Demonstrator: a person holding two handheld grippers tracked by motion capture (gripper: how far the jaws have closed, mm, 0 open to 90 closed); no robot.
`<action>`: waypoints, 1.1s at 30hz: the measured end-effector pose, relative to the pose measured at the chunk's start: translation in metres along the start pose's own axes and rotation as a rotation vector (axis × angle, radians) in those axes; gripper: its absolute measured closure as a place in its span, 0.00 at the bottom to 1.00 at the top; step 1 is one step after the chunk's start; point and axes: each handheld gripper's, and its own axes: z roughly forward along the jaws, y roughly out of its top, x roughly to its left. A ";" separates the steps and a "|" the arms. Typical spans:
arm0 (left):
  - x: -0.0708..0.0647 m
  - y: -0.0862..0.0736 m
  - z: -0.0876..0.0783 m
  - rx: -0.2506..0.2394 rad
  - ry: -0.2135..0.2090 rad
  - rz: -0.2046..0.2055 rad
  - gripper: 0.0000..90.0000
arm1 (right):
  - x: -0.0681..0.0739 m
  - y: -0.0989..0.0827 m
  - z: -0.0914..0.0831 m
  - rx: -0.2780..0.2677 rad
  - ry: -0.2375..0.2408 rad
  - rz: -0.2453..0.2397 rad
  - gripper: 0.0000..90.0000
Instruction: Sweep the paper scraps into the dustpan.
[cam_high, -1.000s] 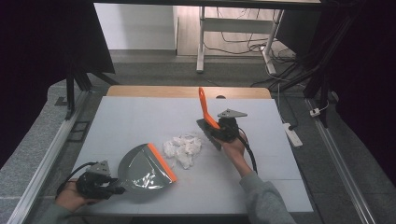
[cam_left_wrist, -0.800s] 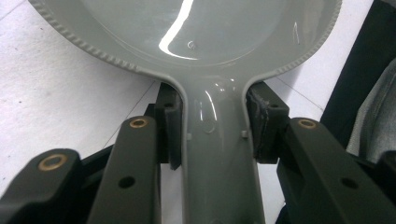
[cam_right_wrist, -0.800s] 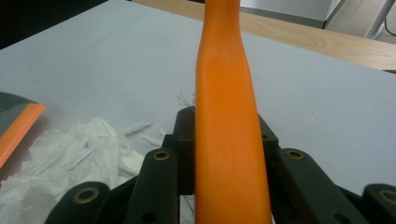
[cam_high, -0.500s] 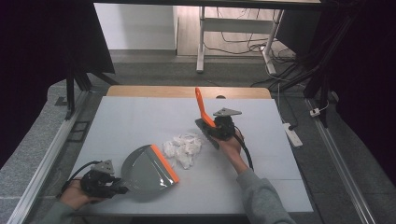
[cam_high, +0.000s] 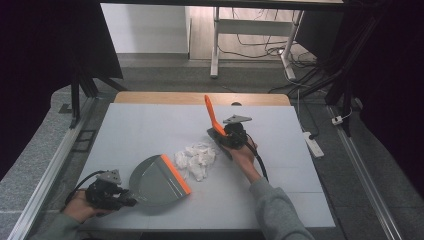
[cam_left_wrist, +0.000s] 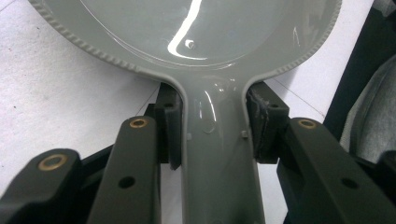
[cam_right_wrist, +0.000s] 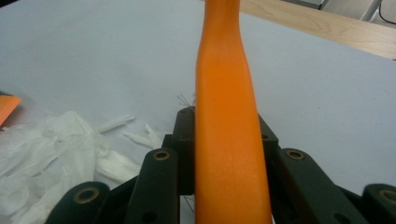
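Down at seven o'clock on the table (cam_high: 280, 190), the left gripper (cam_high: 120, 199) is clamping the grey dustpan (cam_high: 155, 181) by its handle, jaws pressing tight on both sides. The pan is lying flat, its orange lip pointing toward two o'clock. Just beyond that lip, near centre, the crumpled white paper (cam_high: 197, 159) is sitting in a heap. Further out at one o'clock, the right gripper (cam_high: 225, 137) is gripping the orange brush (cam_high: 212, 116) handle, jaws closed on it, handle tilting up toward twelve.
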 end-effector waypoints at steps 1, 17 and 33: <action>0.001 0.000 0.000 0.003 -0.004 0.000 0.68 | 0.000 0.001 0.002 0.008 -0.004 0.000 0.78; -0.002 0.003 0.004 0.040 -0.004 0.010 0.68 | 0.021 0.003 0.025 0.051 0.058 -0.025 0.78; -0.003 0.009 0.011 0.042 0.003 0.012 0.68 | 0.058 0.000 0.025 0.062 0.131 -0.067 0.78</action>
